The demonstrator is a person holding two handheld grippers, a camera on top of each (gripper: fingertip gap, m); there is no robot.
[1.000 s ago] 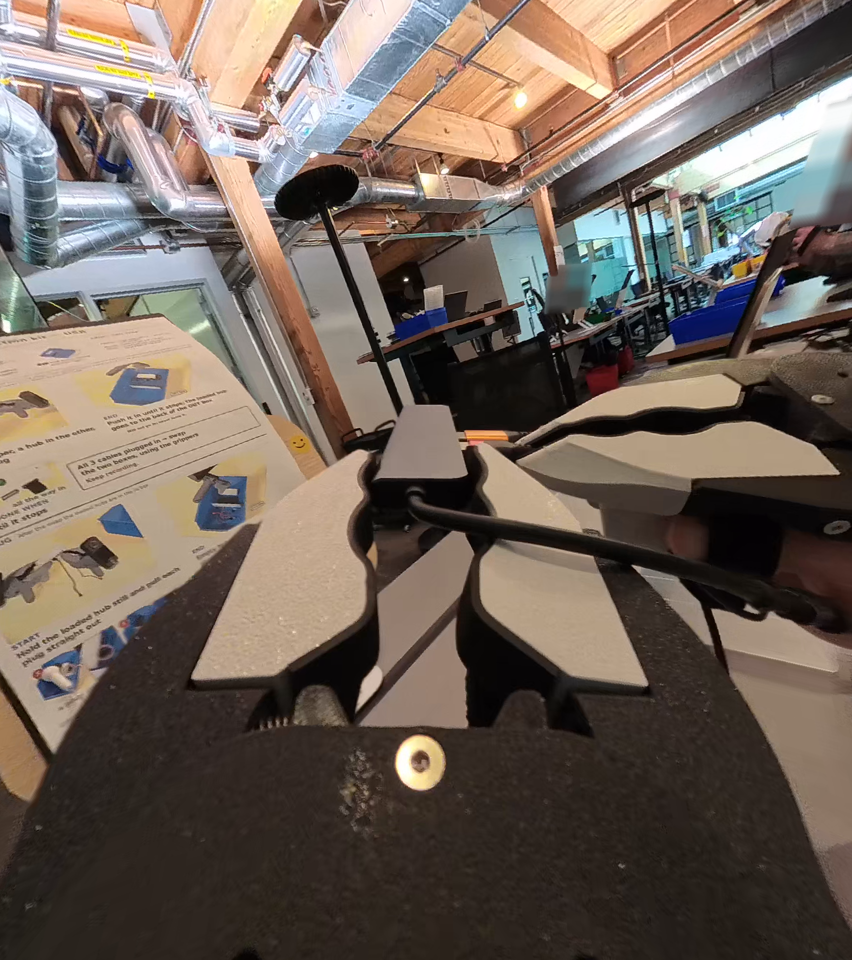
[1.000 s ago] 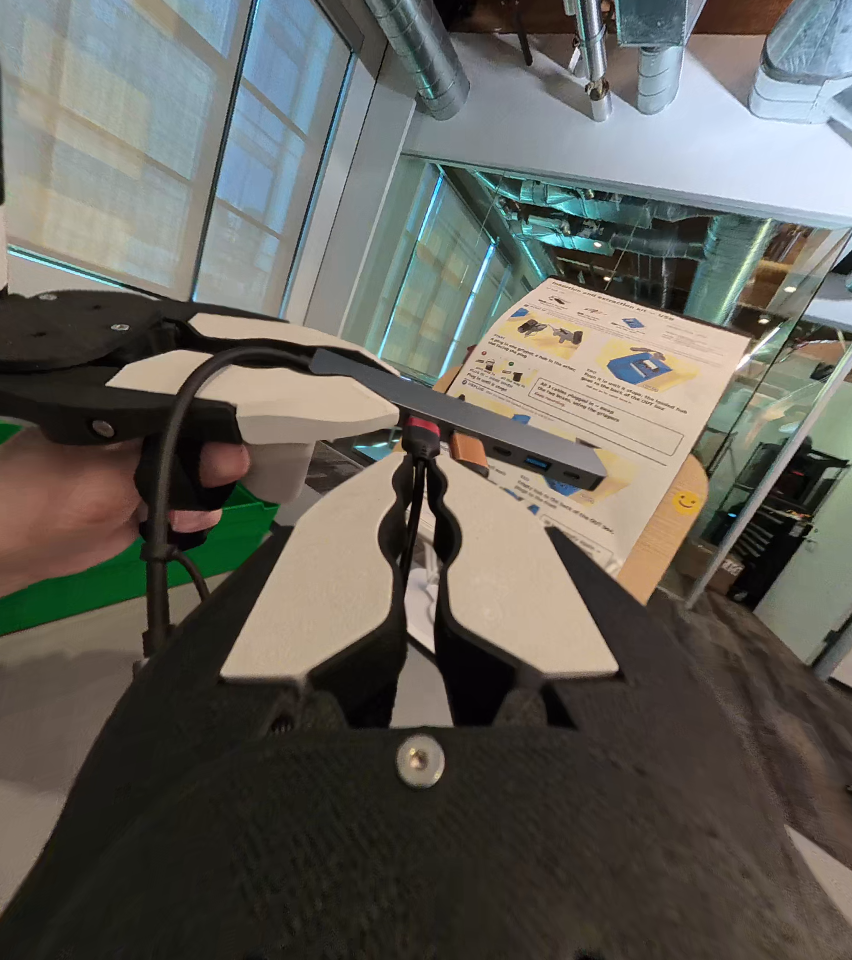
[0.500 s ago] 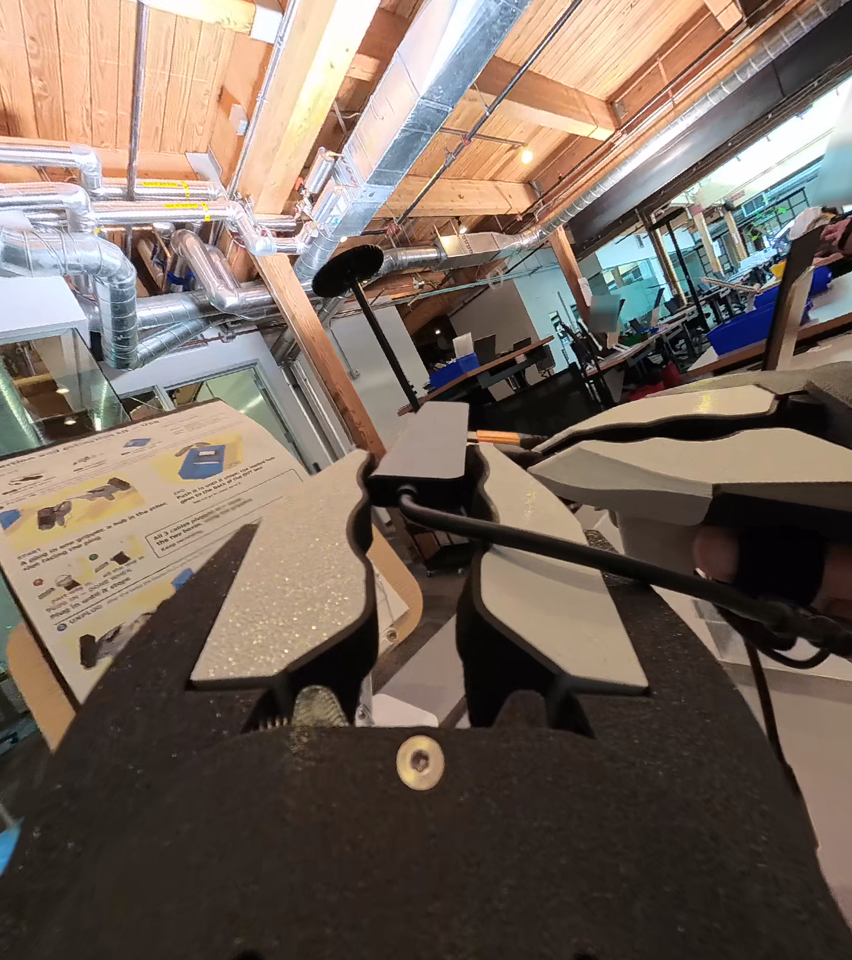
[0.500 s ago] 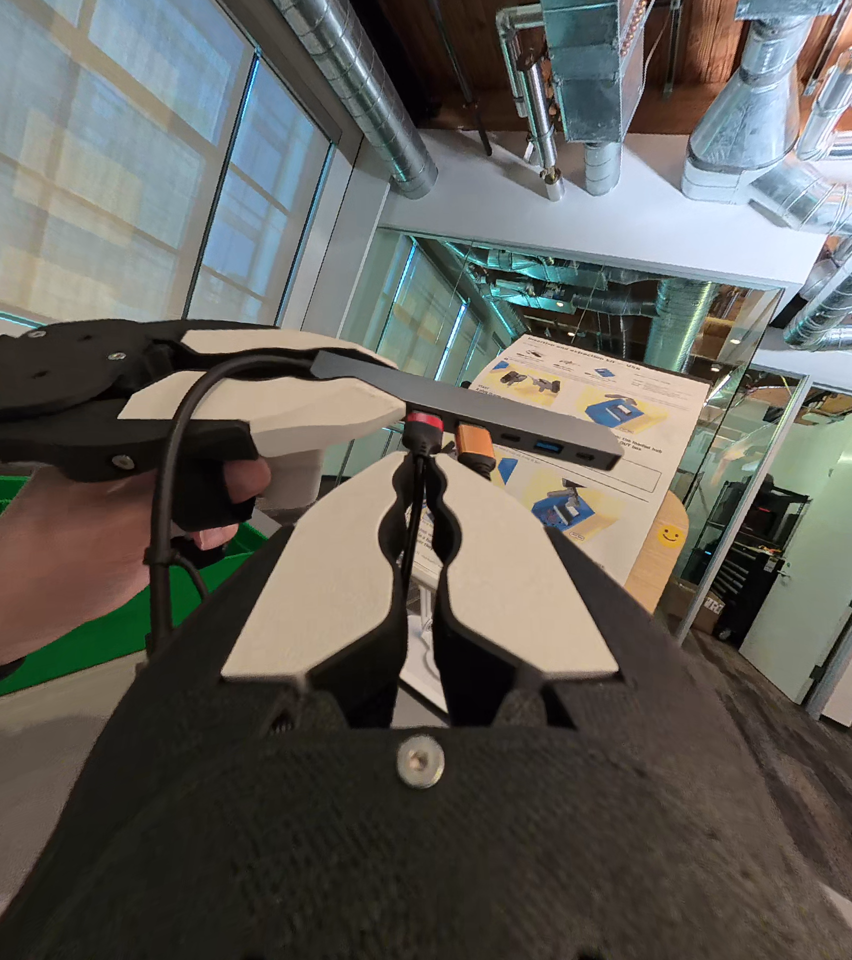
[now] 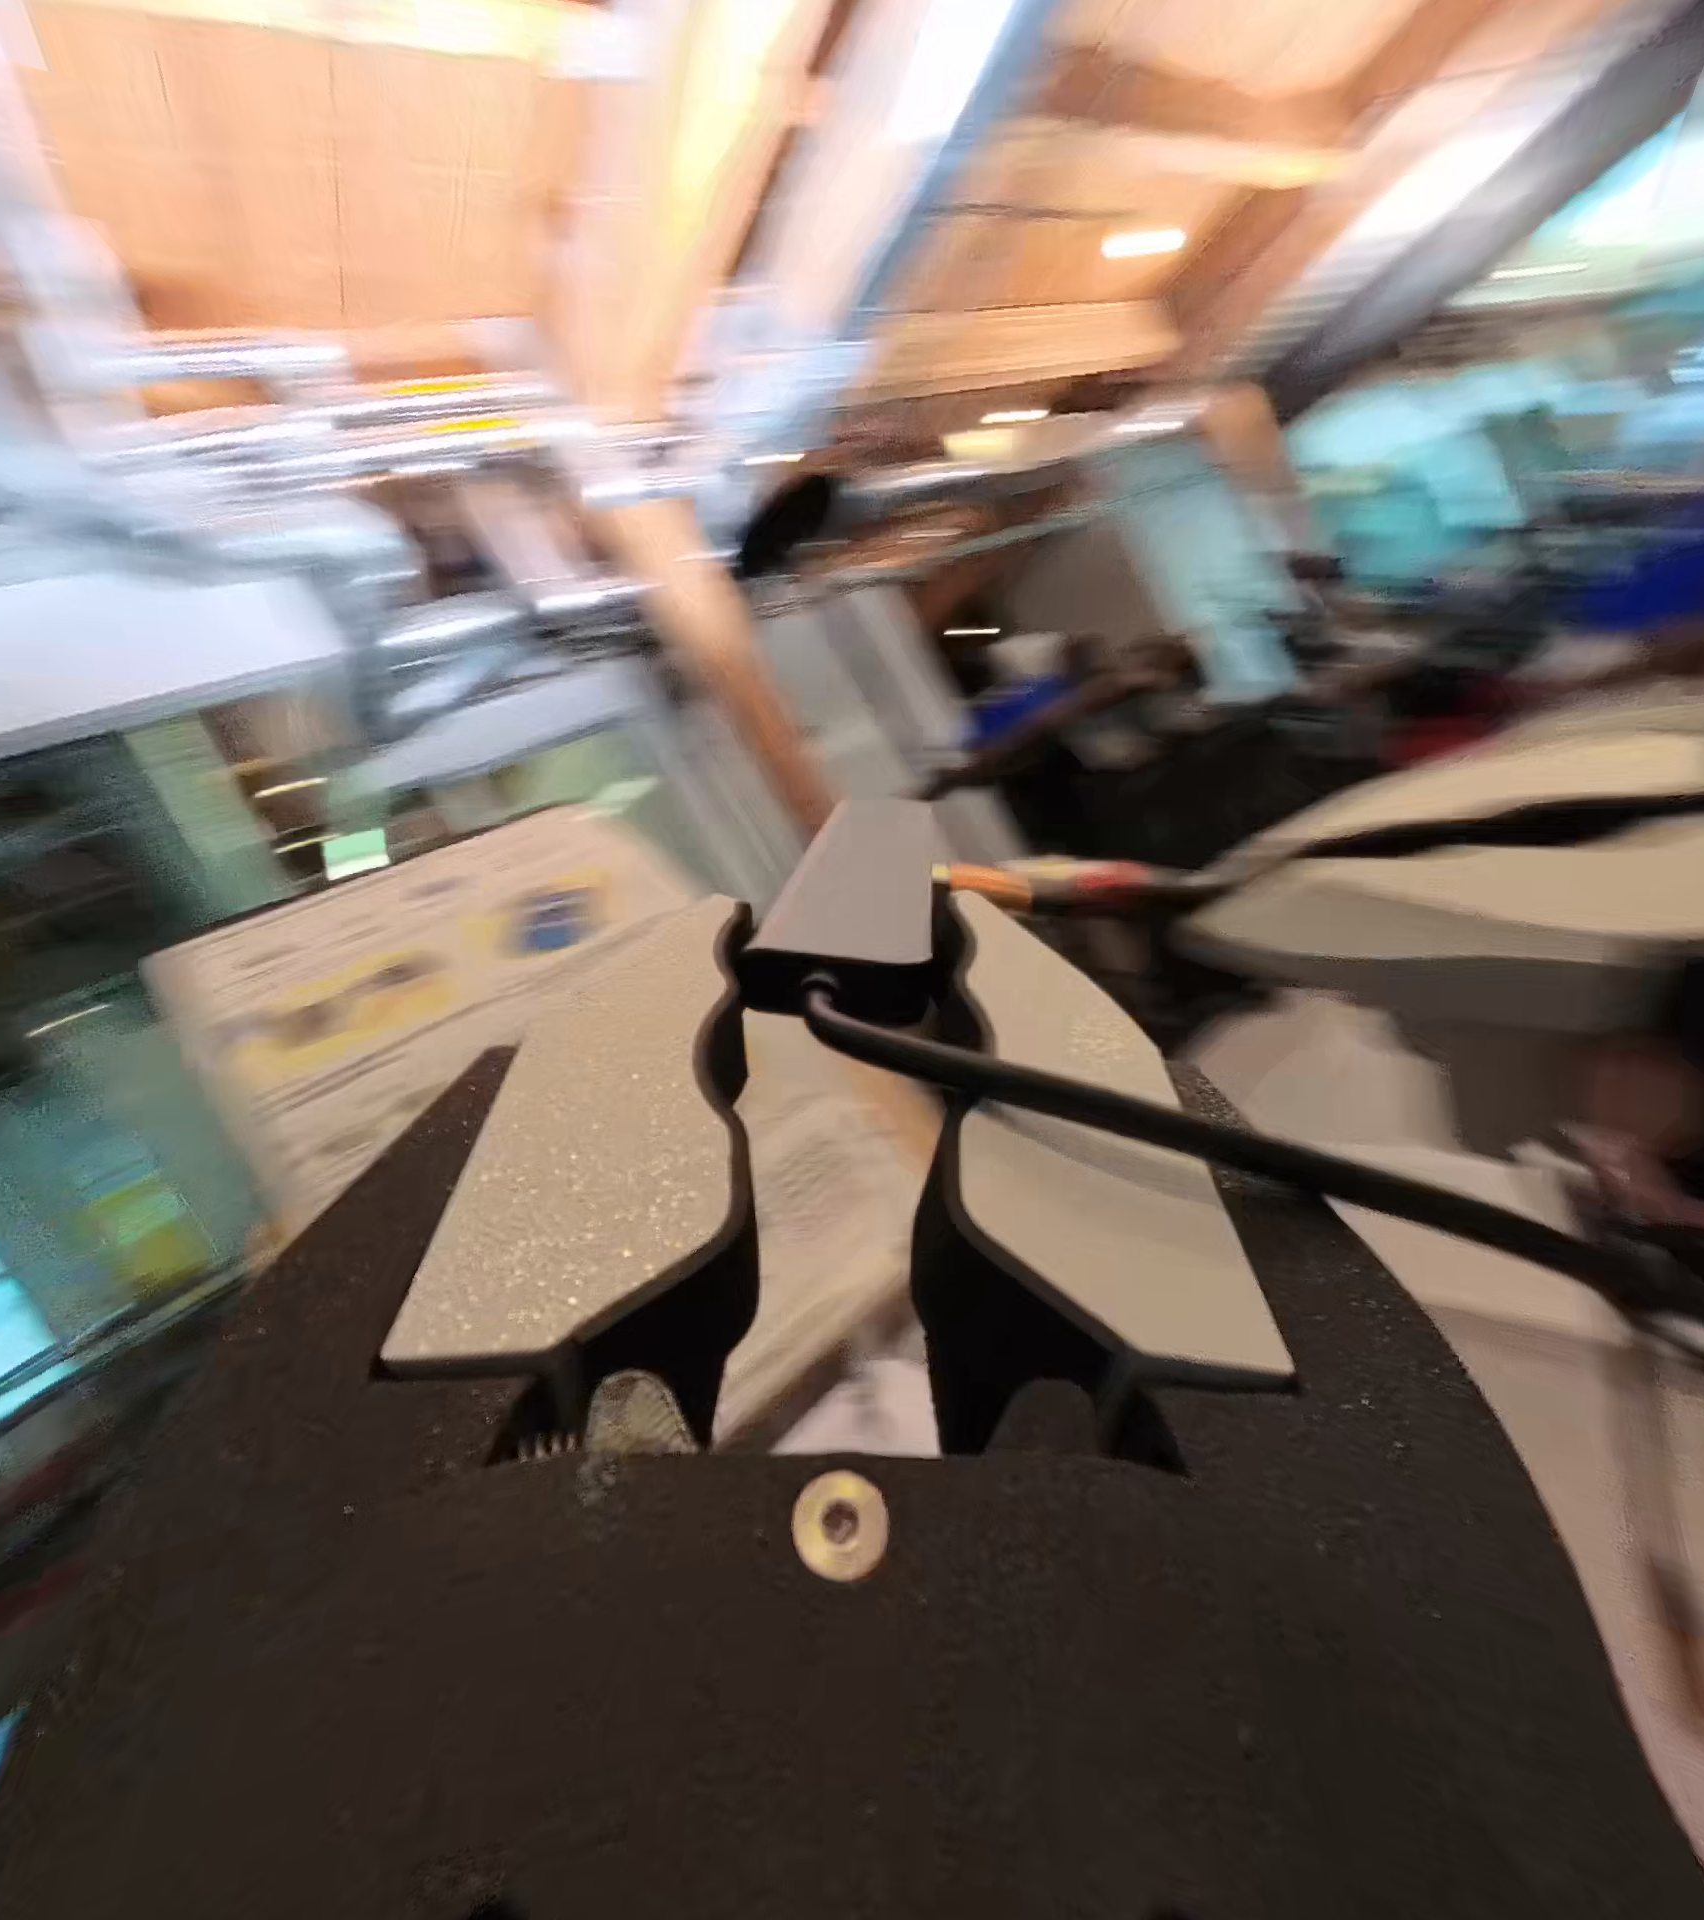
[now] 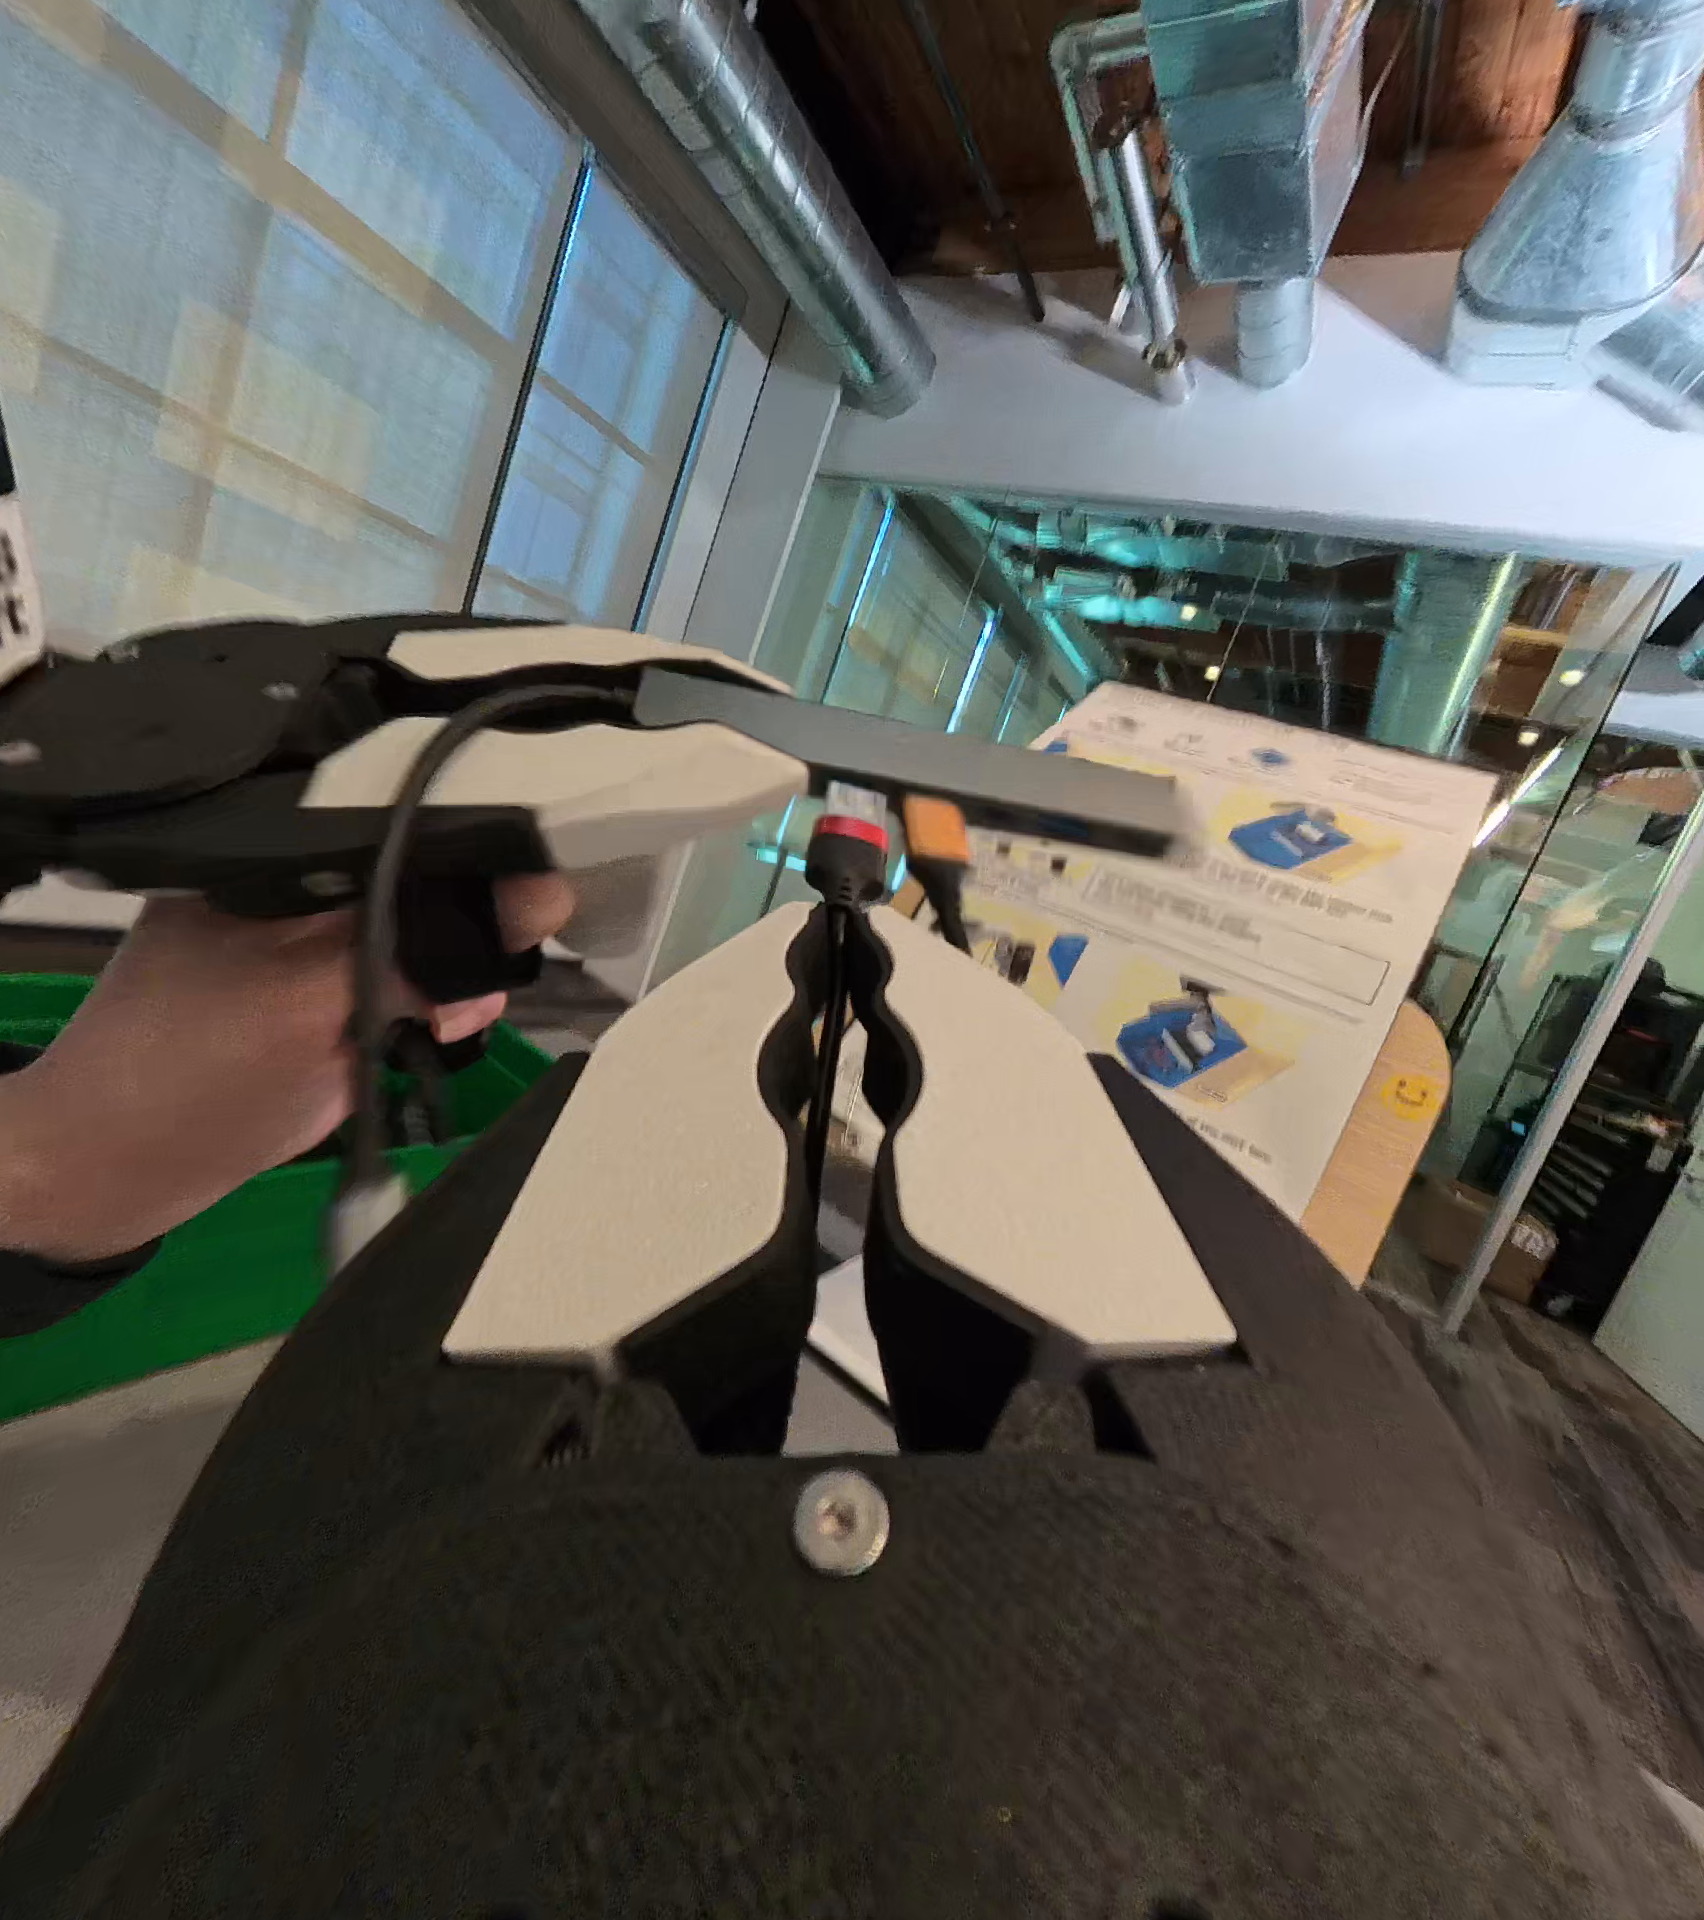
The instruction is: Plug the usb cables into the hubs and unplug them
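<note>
Right wrist view shows one slim dark-grey metal USB hub (image 6: pixel 973 764) lying roughly level, its long axis running left to right out of the left tool (image 6: pixel 786 748), which is clamped on its end. Two plugs hang from its underside: a red-collared black plug (image 6: pixel 850 854) and an orange plug (image 6: pixel 934 831). The right tool (image 6: pixel 840 925) is closed on the red plug's thin black cable (image 6: pixel 827 1049).
</note>
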